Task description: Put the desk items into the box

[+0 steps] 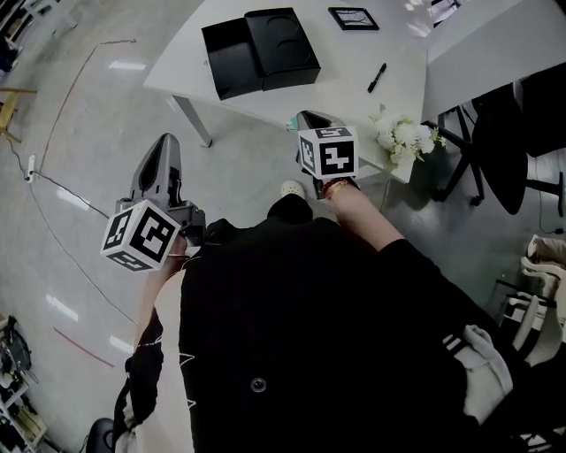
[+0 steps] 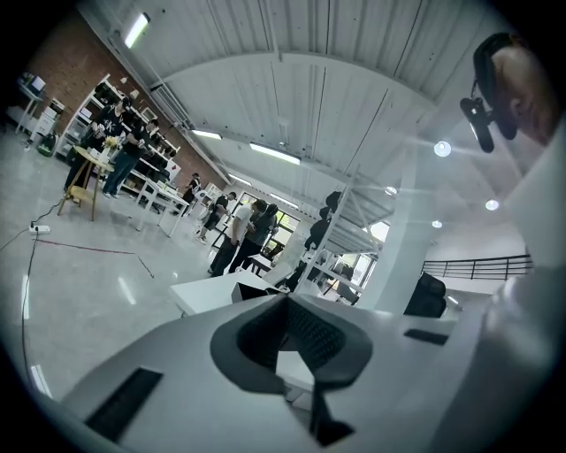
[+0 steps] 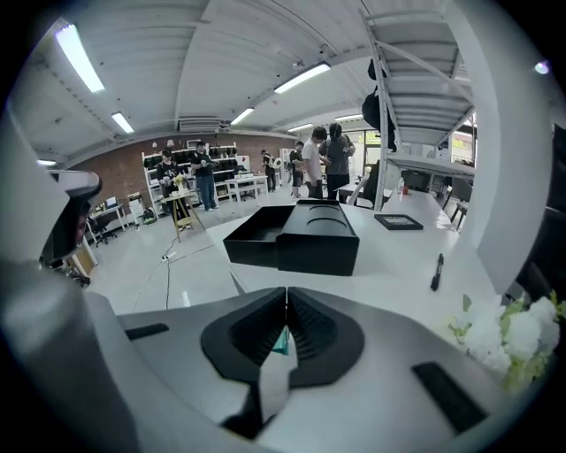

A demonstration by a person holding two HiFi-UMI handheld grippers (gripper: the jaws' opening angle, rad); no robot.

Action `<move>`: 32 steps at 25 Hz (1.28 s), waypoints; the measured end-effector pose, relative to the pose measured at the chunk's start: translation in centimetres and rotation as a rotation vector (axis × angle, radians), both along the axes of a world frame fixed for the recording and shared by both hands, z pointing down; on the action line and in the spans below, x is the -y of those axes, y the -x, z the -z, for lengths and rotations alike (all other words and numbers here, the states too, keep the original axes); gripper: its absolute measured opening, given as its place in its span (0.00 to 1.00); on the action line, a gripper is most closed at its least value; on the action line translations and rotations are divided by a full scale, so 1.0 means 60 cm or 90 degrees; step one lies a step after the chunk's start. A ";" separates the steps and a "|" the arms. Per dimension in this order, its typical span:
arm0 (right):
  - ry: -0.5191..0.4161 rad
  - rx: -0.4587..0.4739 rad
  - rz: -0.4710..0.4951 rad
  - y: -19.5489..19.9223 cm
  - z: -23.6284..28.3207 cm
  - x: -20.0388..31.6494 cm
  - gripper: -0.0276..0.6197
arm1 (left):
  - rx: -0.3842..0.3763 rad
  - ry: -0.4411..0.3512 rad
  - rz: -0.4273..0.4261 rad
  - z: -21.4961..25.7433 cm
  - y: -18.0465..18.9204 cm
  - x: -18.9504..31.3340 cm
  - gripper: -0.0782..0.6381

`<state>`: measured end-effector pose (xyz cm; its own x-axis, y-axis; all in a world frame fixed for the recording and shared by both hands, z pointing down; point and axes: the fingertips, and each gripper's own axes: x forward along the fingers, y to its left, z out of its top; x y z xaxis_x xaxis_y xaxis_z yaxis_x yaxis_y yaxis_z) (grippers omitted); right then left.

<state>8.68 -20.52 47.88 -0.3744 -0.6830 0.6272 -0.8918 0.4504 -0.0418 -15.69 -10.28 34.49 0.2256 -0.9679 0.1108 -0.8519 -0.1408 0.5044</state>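
An open black box (image 1: 232, 55) lies on the white table (image 1: 354, 62), its black lid (image 1: 283, 46) right beside it. Also on the table are a black picture frame (image 1: 354, 18), a black pen (image 1: 377, 77) and a bunch of white flowers (image 1: 402, 137) at the near corner. My right gripper (image 1: 307, 117) is shut and empty, held just short of the table's near edge. The right gripper view shows the box (image 3: 296, 237), frame (image 3: 398, 221) and pen (image 3: 437, 271) ahead. My left gripper (image 1: 164, 146) is shut and empty, over the floor well left of the table.
A black office chair (image 1: 495, 142) stands right of the table, beside a second white desk (image 1: 495, 35). Cables run over the grey floor (image 1: 80, 133) at the left. In the left gripper view, people (image 2: 239, 232) stand near shelves and tables far behind.
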 end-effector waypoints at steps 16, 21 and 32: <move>-0.024 0.035 0.057 0.112 0.041 -0.041 0.06 | -0.002 -0.015 0.050 0.012 0.082 -0.065 0.12; -0.042 0.047 0.064 0.123 0.065 -0.049 0.06 | -0.010 -0.017 0.061 0.010 0.097 -0.074 0.12; -0.013 0.084 0.054 0.119 0.066 -0.038 0.06 | -0.027 0.015 0.056 -0.021 0.088 -0.063 0.12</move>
<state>1.51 -18.23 43.90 -0.5095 -0.6574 0.5552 -0.8380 0.5255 -0.1469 -20.94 -6.52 35.77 0.1449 -0.9814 0.1260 -0.8379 -0.0540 0.5432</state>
